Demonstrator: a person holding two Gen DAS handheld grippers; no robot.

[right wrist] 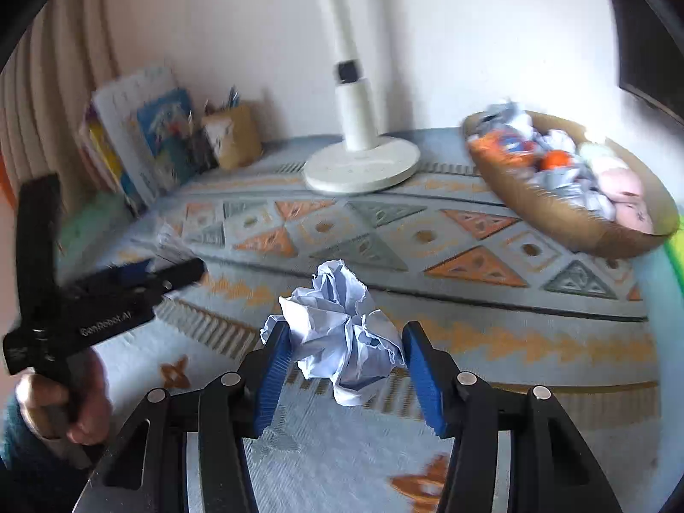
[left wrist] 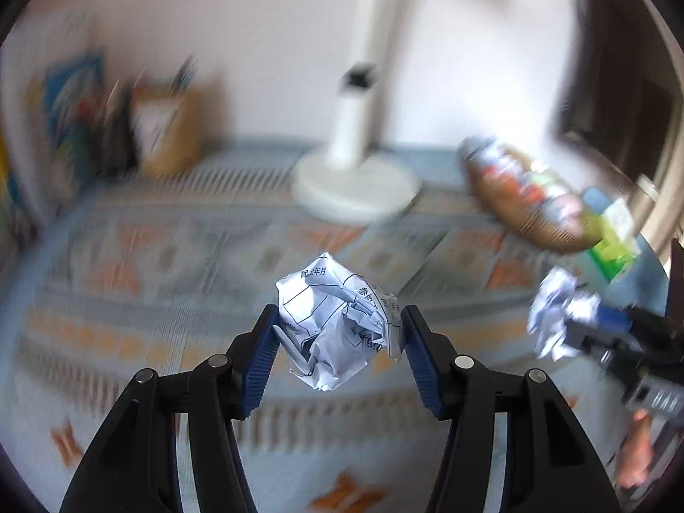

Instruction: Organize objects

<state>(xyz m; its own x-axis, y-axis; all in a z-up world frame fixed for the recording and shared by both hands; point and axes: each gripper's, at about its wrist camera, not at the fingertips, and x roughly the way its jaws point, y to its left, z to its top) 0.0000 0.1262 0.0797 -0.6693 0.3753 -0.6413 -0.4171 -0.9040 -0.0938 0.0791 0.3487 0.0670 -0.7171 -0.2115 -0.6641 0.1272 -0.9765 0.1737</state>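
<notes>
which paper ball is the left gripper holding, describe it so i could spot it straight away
Start at the white lamp base on the patterned tablecloth; nearer the camera, the left gripper pinches a crumpled paper ball between its blue pads. Unlike the plain bluish-white paper ball in the right gripper, this one shows printed black characters and ruled lines.

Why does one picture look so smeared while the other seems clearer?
Left wrist view: motion-blurred background, yet the printed crumpled paper ball in the left gripper stays sharp. Right wrist view: patterned woven tablecloth fairly crisp, edges bent by the fisheye.
</notes>
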